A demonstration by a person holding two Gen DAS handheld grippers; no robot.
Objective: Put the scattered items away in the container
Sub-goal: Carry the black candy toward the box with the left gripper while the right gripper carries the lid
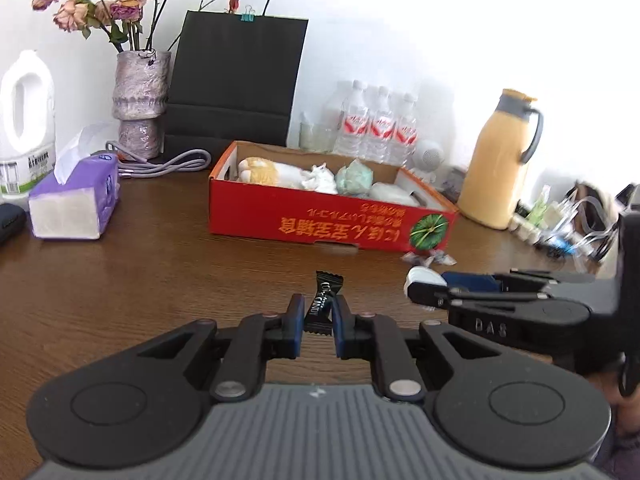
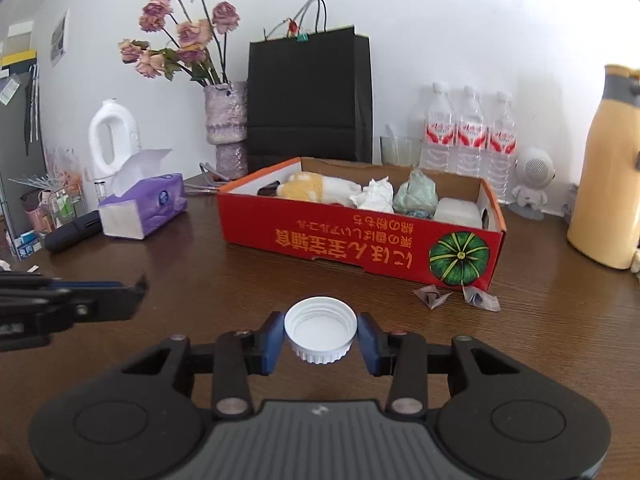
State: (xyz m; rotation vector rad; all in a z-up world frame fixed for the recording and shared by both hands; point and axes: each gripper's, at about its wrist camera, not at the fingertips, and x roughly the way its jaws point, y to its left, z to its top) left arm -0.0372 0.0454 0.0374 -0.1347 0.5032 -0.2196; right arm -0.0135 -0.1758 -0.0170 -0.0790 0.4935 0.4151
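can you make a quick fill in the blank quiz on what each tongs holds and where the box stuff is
1. The left tongs grip a black ____ wrapper.
2. The right tongs hold a white bottle ____, open side up.
3. The red box shows a green ____ picture.
4. Two crumpled wrappers lie on the table, ____ the box.

Missing words: candy; cap; pumpkin; outside

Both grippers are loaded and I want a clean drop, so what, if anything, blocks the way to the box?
Nothing visible does. Bare tabletop lies between the bottle cap, the black candy and the open-topped red box. Two empty wrappers lie against its near wall, below the rim.
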